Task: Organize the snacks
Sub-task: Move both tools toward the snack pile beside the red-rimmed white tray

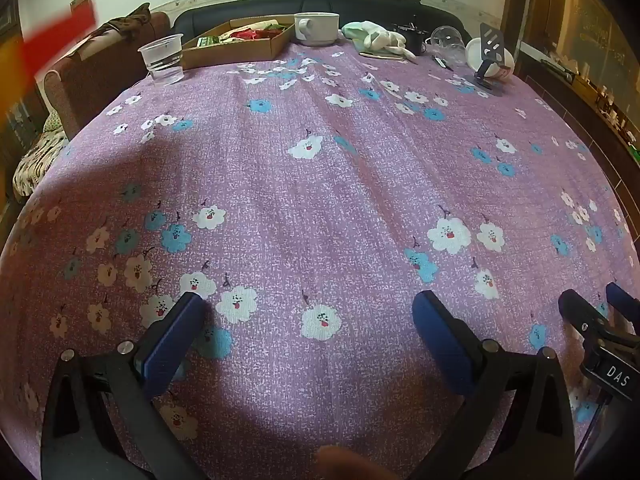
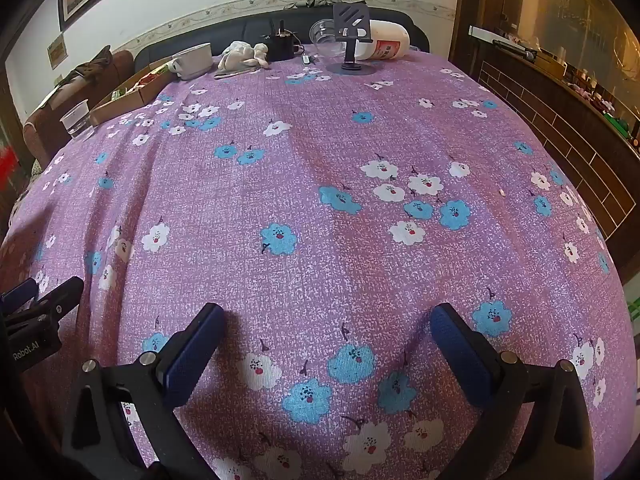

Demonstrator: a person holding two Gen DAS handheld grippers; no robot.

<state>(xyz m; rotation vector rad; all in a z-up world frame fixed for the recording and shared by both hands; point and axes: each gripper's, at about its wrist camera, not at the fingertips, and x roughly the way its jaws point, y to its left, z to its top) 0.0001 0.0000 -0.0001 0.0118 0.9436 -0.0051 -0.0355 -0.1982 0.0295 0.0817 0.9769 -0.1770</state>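
Observation:
A shallow cardboard box with red and green snack packets inside stands at the far left of the table; it also shows in the right wrist view. My left gripper is open and empty, low over the purple flowered tablecloth near the front edge. My right gripper is open and empty, also low over the cloth near the front. The right gripper's fingertips show at the right edge of the left wrist view, and the left gripper's fingertips at the left edge of the right wrist view.
At the far edge stand a clear plastic cup with water, a white mug, a white cloth, a black device, an empty clear cup, a phone stand and a tipped white container. A sofa lies behind.

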